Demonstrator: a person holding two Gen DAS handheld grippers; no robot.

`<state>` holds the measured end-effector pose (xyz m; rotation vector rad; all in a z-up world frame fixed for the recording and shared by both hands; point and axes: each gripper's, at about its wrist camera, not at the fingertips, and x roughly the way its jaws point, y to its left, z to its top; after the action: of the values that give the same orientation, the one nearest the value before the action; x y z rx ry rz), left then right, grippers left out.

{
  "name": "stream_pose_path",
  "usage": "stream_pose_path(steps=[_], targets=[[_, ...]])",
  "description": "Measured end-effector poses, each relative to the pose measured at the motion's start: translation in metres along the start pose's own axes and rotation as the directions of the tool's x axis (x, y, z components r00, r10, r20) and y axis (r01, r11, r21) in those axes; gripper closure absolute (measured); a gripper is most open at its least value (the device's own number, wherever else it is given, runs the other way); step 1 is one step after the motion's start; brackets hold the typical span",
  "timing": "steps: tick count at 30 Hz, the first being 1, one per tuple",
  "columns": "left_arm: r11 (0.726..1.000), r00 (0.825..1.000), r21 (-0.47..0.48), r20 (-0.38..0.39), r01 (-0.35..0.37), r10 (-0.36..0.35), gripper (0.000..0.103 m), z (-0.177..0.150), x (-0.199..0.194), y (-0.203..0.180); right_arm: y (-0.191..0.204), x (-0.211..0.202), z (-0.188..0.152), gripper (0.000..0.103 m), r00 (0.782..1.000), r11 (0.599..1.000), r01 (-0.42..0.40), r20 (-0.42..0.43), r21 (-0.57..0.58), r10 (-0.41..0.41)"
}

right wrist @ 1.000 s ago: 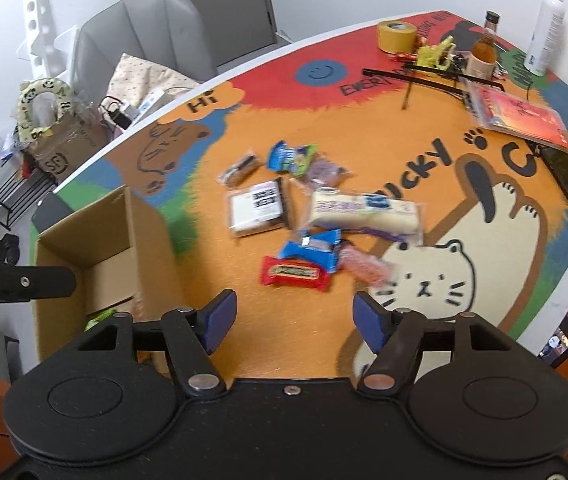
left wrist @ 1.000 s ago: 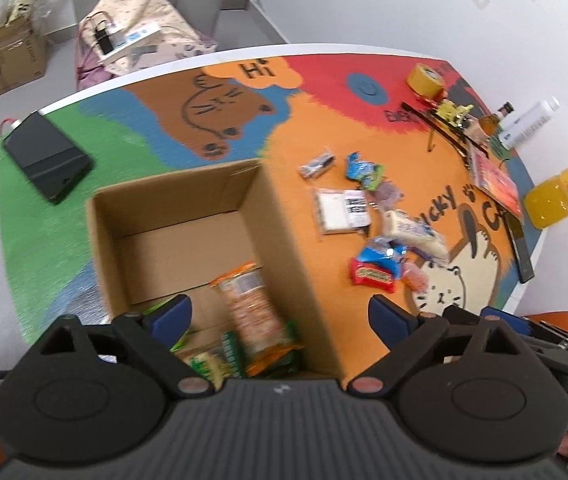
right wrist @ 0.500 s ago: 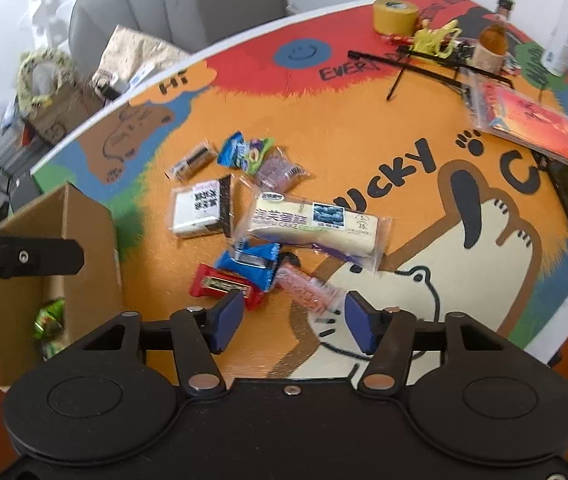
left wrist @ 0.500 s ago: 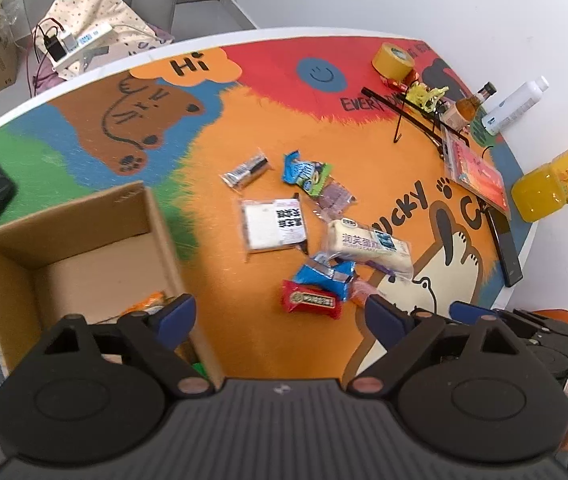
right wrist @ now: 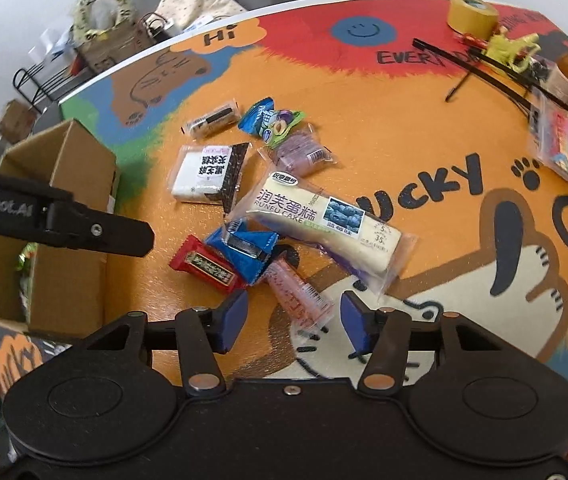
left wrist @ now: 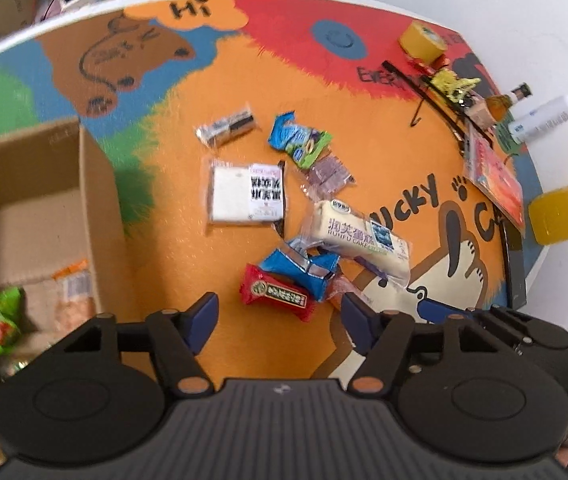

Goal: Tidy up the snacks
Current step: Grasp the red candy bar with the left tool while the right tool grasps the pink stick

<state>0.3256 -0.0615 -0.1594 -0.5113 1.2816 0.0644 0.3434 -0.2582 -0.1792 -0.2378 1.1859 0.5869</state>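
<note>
Both tongs are held released and empty: the right tongs [right wrist: 293, 322] straddle the pink snack packet [right wrist: 297, 294], apparently for pickup, while the left tongs [left wrist: 280, 318] hover above the red bar [left wrist: 276, 292]. The cardboard box [left wrist: 96, 200] stands beside the pile as the collecting place.

Both wrist views downward, snacks [left wrist: 284, 216] shared

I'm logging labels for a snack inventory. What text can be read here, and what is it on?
"RUNFU CAKE", "35": long cake packet
"Hi", "EVERYD…", "…UCKY": table mat
"…nRobot.AI": left gripper
Black characters on the white-and-black packet are unclear; print on the red bar is too small.
</note>
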Motion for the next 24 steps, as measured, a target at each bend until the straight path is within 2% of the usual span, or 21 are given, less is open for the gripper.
stream_pose_path(steps=[3, 8, 12, 15, 24], targets=[[0.999, 1.0, -0.051, -0.014, -0.007, 0.007, 0.045, -0.003, 0.012, -0.001, -0.003, 0.006, -0.001, 0.052, 1.0, 0.999, -0.008, -0.002, -0.045, 0.008], [0.993, 1.0, -0.121, -0.02, -0.009, 0.007, 0.051, -0.008, 0.029, -0.001, -0.003, 0.016, -0.004, 0.06, 1.0, 0.991, -0.031, -0.008, -0.127, 0.03], [0.984, 1.0, -0.177, -0.027, -0.02, 0.015, 0.064, -0.009, 0.045, 0.0, -0.003, 0.025, -0.005, 0.07, 0.998, 0.986, -0.068, -0.025, -0.15, 0.064], [0.978, 0.999, -0.207, -0.042, -0.019, 0.011, 0.07, -0.011, 0.056, 0.001, -0.003, 0.03, -0.005, 0.07, 0.996, 0.985, -0.083, -0.03, -0.151, 0.079], [0.961, 1.0, -0.277, -0.002, -0.026, 0.027, 0.07, -0.007, 0.07, 0.01, -0.006, 0.046, -0.004, 0.07, 0.995, 0.986, -0.101, -0.031, -0.131, 0.098]])
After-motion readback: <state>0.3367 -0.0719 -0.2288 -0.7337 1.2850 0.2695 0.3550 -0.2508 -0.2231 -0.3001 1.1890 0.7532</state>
